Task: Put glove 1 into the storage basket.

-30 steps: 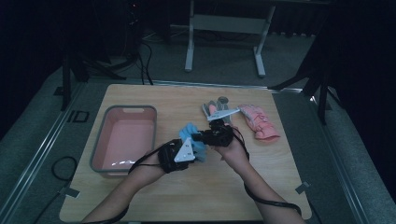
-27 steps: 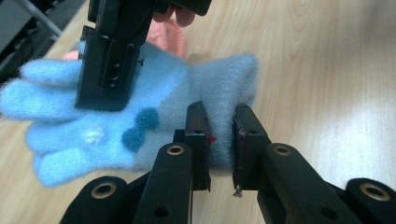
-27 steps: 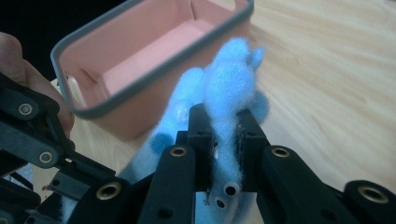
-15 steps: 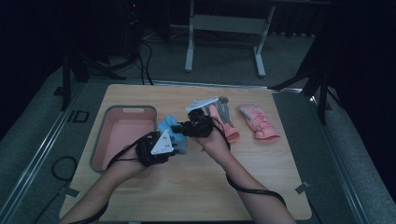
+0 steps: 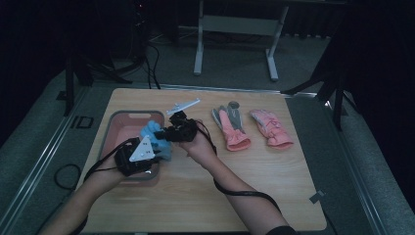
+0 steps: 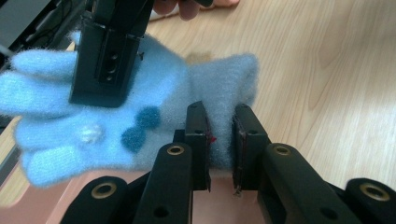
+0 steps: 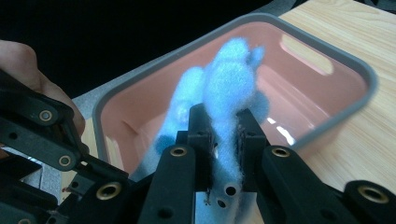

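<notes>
A fluffy light-blue glove (image 5: 152, 134) hangs between both grippers over the right part of the pink tray (image 5: 128, 115). My left gripper (image 5: 155, 148) is shut on the glove's cuff; in the left gripper view its pads (image 6: 200, 135) pinch the cuff edge of the glove (image 6: 107, 121), which has two dark blue dots. My right gripper (image 5: 166, 133) is shut on the glove's other end. In the right gripper view the jaws (image 7: 223, 114) squeeze blue fleece (image 7: 229, 79) above the tray (image 7: 327, 51). The right gripper's jaw (image 6: 109, 51) also lies across the glove's fingers in the left gripper view.
Two pink gloves lie on the wooden table right of the hands, one with a grey palm (image 5: 232, 129) and one plain (image 5: 271, 128). The tray is grey-rimmed with a bare pink floor. Cables trail from both grippers toward the near edge.
Both hands have carried the blue glove leftward from the table's middle to above the pink tray. Both grips have held throughout.
</notes>
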Demonstrator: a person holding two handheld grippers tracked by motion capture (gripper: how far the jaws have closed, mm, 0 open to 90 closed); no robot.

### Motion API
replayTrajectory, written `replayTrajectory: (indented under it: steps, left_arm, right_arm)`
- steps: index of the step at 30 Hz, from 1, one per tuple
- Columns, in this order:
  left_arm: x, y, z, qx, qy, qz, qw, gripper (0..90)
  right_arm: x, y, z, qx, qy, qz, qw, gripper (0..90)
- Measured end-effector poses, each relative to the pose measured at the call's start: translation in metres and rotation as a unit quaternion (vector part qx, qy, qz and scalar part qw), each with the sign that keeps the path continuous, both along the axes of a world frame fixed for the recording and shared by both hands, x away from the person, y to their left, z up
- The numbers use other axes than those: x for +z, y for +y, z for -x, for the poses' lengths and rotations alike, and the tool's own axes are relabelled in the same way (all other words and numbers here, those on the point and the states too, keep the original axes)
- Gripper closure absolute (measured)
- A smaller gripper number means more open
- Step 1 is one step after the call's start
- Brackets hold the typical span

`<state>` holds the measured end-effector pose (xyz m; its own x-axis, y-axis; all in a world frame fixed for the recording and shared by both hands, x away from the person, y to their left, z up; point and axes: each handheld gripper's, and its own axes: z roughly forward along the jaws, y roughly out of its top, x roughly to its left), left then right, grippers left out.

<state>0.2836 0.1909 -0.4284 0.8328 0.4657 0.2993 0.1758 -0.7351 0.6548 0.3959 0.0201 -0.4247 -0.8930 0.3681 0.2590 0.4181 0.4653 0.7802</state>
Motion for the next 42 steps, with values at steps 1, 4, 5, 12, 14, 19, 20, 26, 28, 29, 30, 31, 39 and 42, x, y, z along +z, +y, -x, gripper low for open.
replayTrajectory:
  steps: [1, 4, 5, 12, 14, 19, 20, 26, 28, 29, 30, 31, 39, 42]
  left_arm:
    - [-0.001, 0.003, 0.0, 0.003, 0.003, 0.001, 1.0, 79.4]
    - [-0.003, 0.014, 0.002, 0.01, 0.004, -0.003, 0.9999, 79.5]
    - [-0.004, 0.018, 0.002, 0.012, 0.004, 0.0, 0.9999, 79.4]
    - [-0.011, 0.045, -0.001, 0.025, 0.026, -0.006, 0.9993, 79.4]
    - [-0.015, 0.05, -0.002, 0.028, 0.03, -0.005, 0.9991, 79.4]
    - [-0.021, 0.048, -0.007, 0.028, 0.031, -0.01, 0.9991, 79.4]
    - [-0.023, 0.048, -0.009, 0.03, 0.032, -0.01, 0.999, 79.4]
    - [-0.034, 0.048, -0.022, 0.043, 0.049, -0.012, 0.9978, 79.4]
    - [-0.037, 0.047, -0.024, 0.045, 0.055, -0.013, 0.9974, 79.4]
    - [-0.039, 0.047, -0.026, 0.047, 0.057, -0.013, 0.9972, 79.4]
    - [-0.042, 0.047, -0.029, 0.048, 0.066, -0.016, 0.9966, 79.4]
    - [-0.042, 0.047, -0.029, 0.048, 0.066, -0.016, 0.9966, 79.3]
    - [-0.052, 0.044, -0.041, 0.054, 0.089, -0.031, 0.9941, 79.2]
    - [-0.059, 0.041, -0.051, 0.061, 0.106, -0.043, 0.9916, 79.1]
  right_arm:
    - [0.0, 0.005, 0.0, 0.001, 0.002, 0.0, 1.0, 80.3]
    - [-0.002, 0.021, 0.0, 0.008, 0.001, 0.004, 1.0, 80.3]
    - [-0.003, 0.025, 0.0, 0.009, 0.003, 0.004, 1.0, 80.3]
    - [-0.01, 0.051, 0.0, 0.013, 0.008, 0.001, 0.9999, 80.3]
    - [-0.015, 0.054, -0.002, 0.012, 0.014, 0.003, 0.9998, 80.3]
    - [-0.024, 0.056, -0.009, 0.005, 0.02, 0.012, 0.9997, 80.2]
    - [-0.027, 0.057, -0.01, 0.006, 0.023, 0.013, 0.9996, 80.2]
    - [-0.045, 0.069, -0.026, 0.0, 0.037, 0.036, 0.9987, 79.9]
    - [-0.05, 0.071, -0.029, 0.0, 0.038, 0.044, 0.9983, 79.7]
    - [-0.05, 0.071, -0.029, 0.0, 0.038, 0.044, 0.9983, 79.7]
    - [-0.054, 0.072, -0.031, -0.001, 0.043, 0.051, 0.9978, 79.4]
    - [-0.054, 0.072, -0.031, -0.001, 0.043, 0.051, 0.9978, 79.4]
    - [-0.065, 0.081, -0.036, -0.005, 0.051, 0.083, 0.9952, 71.0]
    - [-0.061, 0.08, -0.036, -0.015, 0.04, 0.077, 0.9962, 53.2]
